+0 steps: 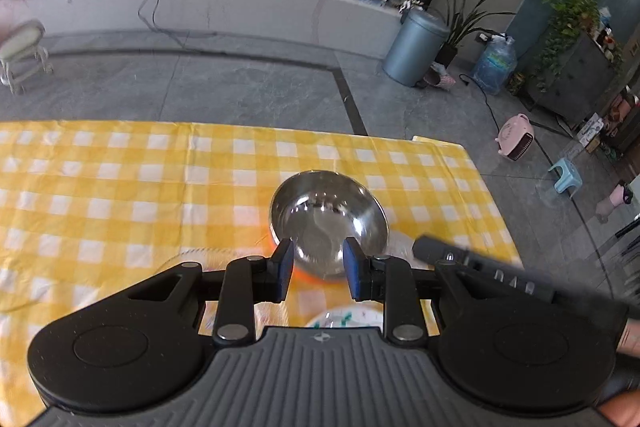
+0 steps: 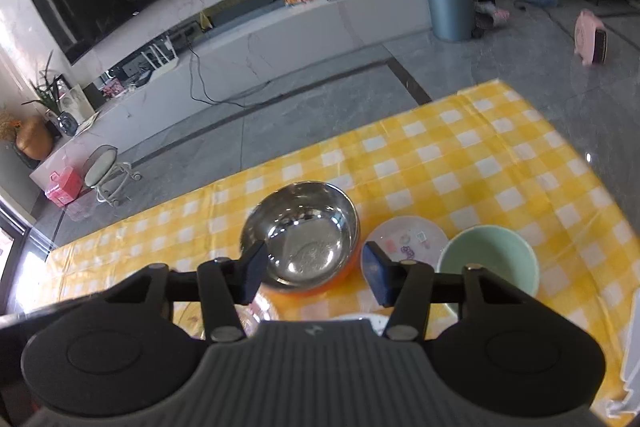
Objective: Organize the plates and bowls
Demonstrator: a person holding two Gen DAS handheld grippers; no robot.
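A steel bowl with an orange outer shell (image 1: pixel 328 219) (image 2: pixel 300 235) sits on the yellow checked tablecloth (image 1: pixel 120 187) (image 2: pixel 480 155). My left gripper (image 1: pixel 318 267) is open, its fingers either side of the bowl's near rim. My right gripper (image 2: pixel 314 271) is open wider, also just before the bowl; its arm shows in the left wrist view (image 1: pixel 480 267). A small patterned plate (image 2: pixel 412 239) lies right of the bowl and a pale green bowl (image 2: pixel 488 259) further right. Another patterned plate (image 1: pixel 344 319) (image 2: pixel 360 319) lies beneath the grippers.
A clear glass dish (image 2: pixel 260 311) lies low left of the steel bowl. The table's far edge (image 1: pixel 240 125) and right edge (image 2: pixel 580 155) drop to a grey tiled floor. A white object (image 2: pixel 634 347) stands at the far right.
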